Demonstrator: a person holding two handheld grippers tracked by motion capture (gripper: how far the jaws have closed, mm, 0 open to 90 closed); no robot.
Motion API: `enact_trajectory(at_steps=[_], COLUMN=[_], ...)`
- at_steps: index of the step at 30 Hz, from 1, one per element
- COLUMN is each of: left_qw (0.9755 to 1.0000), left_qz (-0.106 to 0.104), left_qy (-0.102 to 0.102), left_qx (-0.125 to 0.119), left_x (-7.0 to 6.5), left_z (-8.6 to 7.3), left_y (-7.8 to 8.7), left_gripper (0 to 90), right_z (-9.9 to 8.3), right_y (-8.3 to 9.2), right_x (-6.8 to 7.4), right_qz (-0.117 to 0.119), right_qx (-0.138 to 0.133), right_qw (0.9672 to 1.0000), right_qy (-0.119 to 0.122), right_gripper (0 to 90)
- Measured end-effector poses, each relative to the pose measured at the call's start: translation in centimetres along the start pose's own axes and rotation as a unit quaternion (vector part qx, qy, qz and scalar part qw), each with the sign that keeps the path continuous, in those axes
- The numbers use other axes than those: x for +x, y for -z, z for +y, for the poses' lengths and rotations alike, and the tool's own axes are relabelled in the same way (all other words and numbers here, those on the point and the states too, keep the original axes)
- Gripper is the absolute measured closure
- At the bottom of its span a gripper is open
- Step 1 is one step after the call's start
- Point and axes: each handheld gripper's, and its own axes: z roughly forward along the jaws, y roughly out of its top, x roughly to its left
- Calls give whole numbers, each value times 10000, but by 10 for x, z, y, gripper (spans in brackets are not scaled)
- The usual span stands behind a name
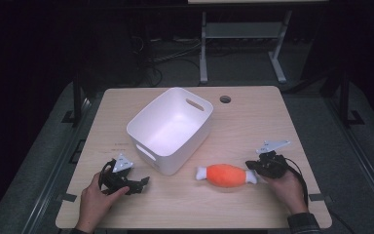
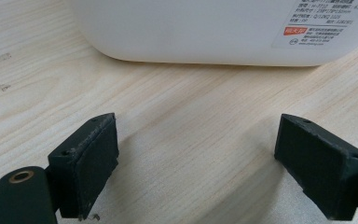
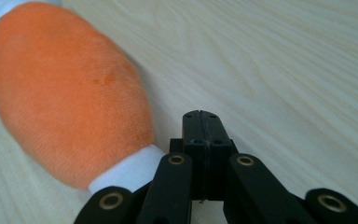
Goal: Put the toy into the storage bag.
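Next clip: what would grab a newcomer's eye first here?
The bright orange plush drumstick toy with white ends lies near the table's front edge, beside the shut right tongs. Behind it, mid-table, sits an empty white plastic bin with handle slots, which the open left tongs face.

Your work surface is a light wood-grain rectangular table [image 1: 253, 112] with rounded corners and a round cable hole [image 1: 225, 99] near its far edge. Standing directly on it, you have a white rectangular plastic bin [image 1: 171, 128] with cut-out handles, set at an angle. Nearer you than the bin and to its right lies an orange plush toy with white ends [image 1: 226, 175], flat on its side, just apart from the bin.
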Motion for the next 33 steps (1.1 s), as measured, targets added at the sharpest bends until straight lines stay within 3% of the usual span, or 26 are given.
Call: enact_trajectory(at_steps=[27, 33], left_qw=[10000, 10000], left_qz=[-1, 0], left_qy=[2, 1], left_qx=[-4, -2], left_x=[0, 0], left_z=[0, 0], left_y=[0, 0], left_gripper=[125, 126], right_z=[-22, -24], right_y=[22, 22], right_x=[38, 41], right_qz=[121, 142], right_qx=[134, 153], right_qw=[9996, 9996], right_qy=[199, 216], right_gripper=[896, 895])
